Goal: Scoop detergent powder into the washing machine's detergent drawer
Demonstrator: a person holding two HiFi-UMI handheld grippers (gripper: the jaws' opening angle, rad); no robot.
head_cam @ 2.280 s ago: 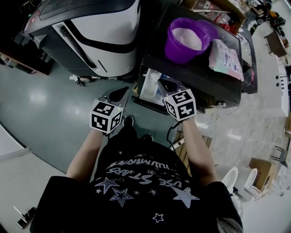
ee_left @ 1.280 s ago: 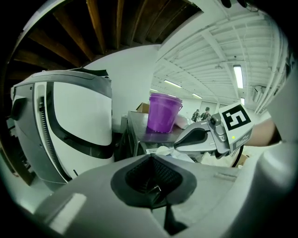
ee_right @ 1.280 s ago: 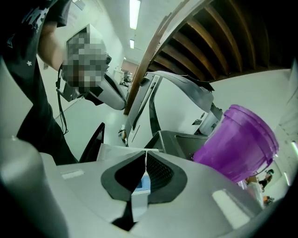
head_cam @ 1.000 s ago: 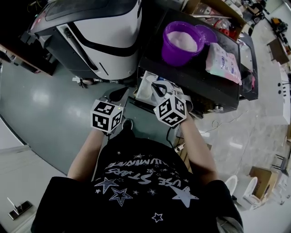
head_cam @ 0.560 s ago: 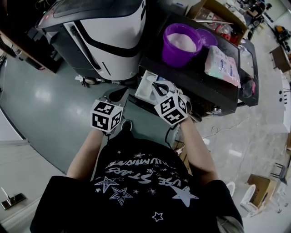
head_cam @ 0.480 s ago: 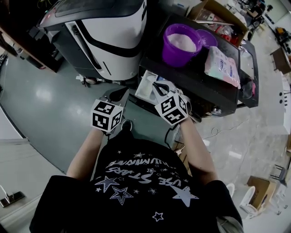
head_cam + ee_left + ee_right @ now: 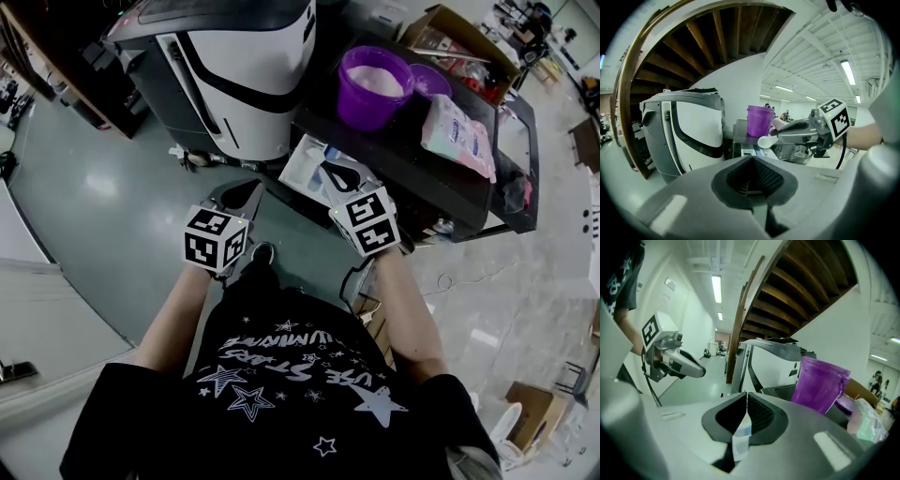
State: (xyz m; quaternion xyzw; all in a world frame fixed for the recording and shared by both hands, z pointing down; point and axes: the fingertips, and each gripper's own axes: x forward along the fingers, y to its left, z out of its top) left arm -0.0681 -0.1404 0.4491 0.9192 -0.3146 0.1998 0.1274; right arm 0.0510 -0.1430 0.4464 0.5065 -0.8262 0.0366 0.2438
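A purple bucket (image 7: 375,82) of white detergent powder stands on the dark washing machine top (image 7: 441,173). Below it the white detergent drawer (image 7: 305,161) is pulled out. My right gripper (image 7: 334,174) hovers over the drawer, shut on the handle of a white spoon (image 7: 740,440). In the left gripper view the spoon's bowl (image 7: 766,142) sticks out past the right gripper (image 7: 799,132), level with the bucket (image 7: 760,121). I cannot tell if the bowl holds powder. My left gripper (image 7: 246,193) stays left of the drawer, shut and empty (image 7: 752,159).
A large white and black machine (image 7: 246,70) stands to the left of the drawer. A pink and white detergent bag (image 7: 457,133) lies right of the bucket, with a purple lid (image 7: 433,80) behind it. Grey floor (image 7: 103,187) spreads to the left.
The right gripper swung a little left over the drawer and rolled, then levelled again. The left gripper kept its place. The head view drifted, so the scene sits slightly higher.
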